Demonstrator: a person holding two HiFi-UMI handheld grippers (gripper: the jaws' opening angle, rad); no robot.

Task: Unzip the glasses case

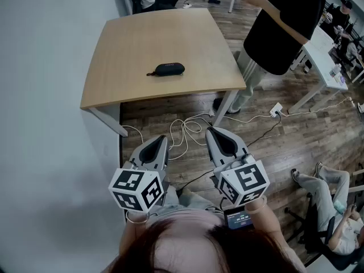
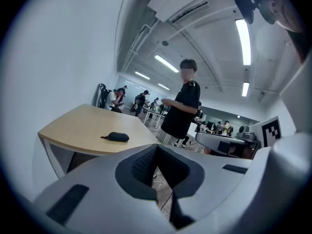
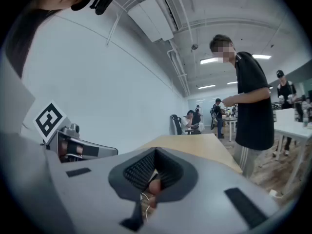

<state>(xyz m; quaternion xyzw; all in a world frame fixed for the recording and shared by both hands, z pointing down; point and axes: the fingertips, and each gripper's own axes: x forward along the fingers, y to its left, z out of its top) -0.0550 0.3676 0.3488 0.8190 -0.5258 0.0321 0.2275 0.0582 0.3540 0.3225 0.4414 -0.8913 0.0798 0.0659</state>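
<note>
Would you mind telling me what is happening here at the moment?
A person holds a two-jaw gripper in each hand, short of the wooden table. The left gripper and the right gripper are both shut and empty. The black glasses case lies on it, untouched, so unzipping has not begun. A bystander in a black top stands beside the table.

The jaws of the right gripper (image 3: pixel 155 154) are held together; beyond them the desk (image 3: pixel 204 147) is seen, with a person (image 3: pixel 253 101) in black at its right edge.
</note>
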